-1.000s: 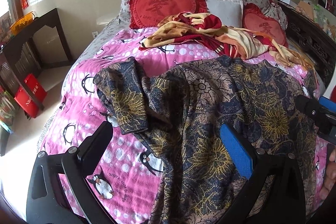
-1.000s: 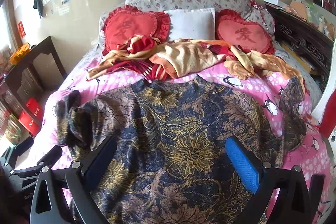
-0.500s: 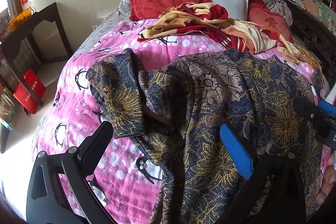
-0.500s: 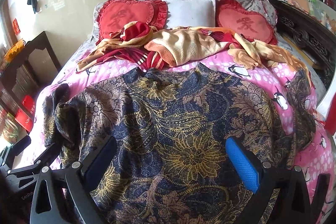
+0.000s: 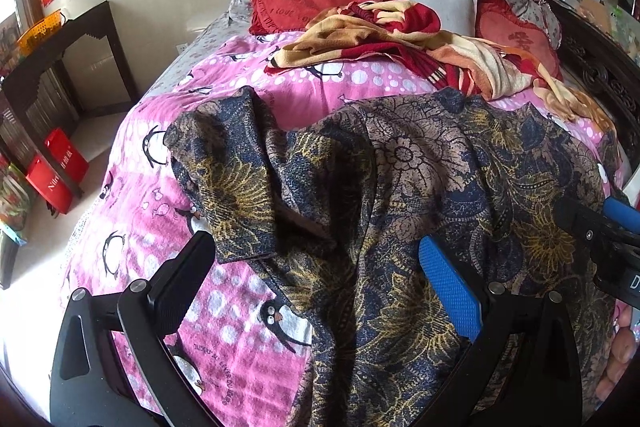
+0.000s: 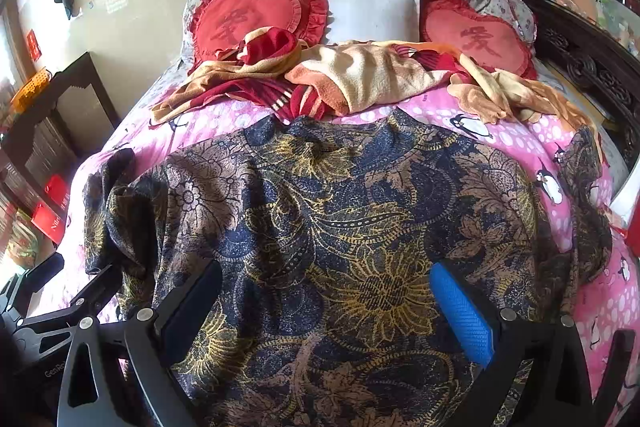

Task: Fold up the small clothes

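Observation:
A dark blue shirt with gold and brown flowers [image 5: 420,179] [image 6: 340,227] lies spread on the pink penguin bedspread [image 5: 168,267] [image 6: 592,291]. Its left sleeve [image 5: 228,183] is folded and rumpled; in the right wrist view it bunches at the left edge [image 6: 120,211]. My left gripper [image 5: 316,275] hovers open above the shirt's lower left side, holding nothing. My right gripper [image 6: 324,303] hangs open over the shirt's middle, also empty, and shows at the right edge of the left wrist view [image 5: 600,227].
A crumpled red and cream blanket [image 6: 360,75] lies just beyond the shirt's collar. Two red heart cushions [image 6: 248,19] and pillows sit at the headboard. A dark wooden table [image 5: 60,67] and red bags [image 5: 56,171] stand left of the bed. A carved wooden frame [image 6: 592,59] runs on the right.
Both grippers have moved forward over the shirt, so it looms larger in both views. The shirt itself lies as before, and both grippers stay open.

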### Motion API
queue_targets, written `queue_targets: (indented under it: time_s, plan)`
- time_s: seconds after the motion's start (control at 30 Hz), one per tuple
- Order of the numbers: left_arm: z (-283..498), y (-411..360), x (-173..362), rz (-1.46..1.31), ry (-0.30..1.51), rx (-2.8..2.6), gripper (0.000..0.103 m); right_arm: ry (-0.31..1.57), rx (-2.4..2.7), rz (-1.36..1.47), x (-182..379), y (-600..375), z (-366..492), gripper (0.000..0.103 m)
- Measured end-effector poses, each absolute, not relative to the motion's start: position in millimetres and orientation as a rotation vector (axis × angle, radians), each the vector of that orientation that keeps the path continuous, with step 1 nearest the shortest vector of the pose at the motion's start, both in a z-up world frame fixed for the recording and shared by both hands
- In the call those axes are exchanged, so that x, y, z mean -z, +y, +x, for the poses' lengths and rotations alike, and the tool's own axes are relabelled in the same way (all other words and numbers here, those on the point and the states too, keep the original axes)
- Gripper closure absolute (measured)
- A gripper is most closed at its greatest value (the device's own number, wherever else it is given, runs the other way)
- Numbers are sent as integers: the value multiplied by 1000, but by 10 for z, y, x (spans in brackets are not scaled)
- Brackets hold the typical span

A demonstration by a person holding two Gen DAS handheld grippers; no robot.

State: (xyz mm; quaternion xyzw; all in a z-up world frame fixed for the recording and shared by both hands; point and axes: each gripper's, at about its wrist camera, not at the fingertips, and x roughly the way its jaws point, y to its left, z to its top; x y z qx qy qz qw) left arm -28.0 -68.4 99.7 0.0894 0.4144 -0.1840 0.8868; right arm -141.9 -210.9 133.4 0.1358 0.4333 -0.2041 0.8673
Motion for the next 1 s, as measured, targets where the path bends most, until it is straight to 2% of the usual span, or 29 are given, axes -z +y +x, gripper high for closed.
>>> queue_targets:
  time_s: [0.8, 1.0]
  plan:
    - [-211, -660, -946, 175, 876, 371, 1, 924, 408, 266, -1297, -2030, -1322, 0]
    - [-131, -350, -951, 142, 870, 323, 1, 928, 386, 259, -1291, -1979, -1292, 0]
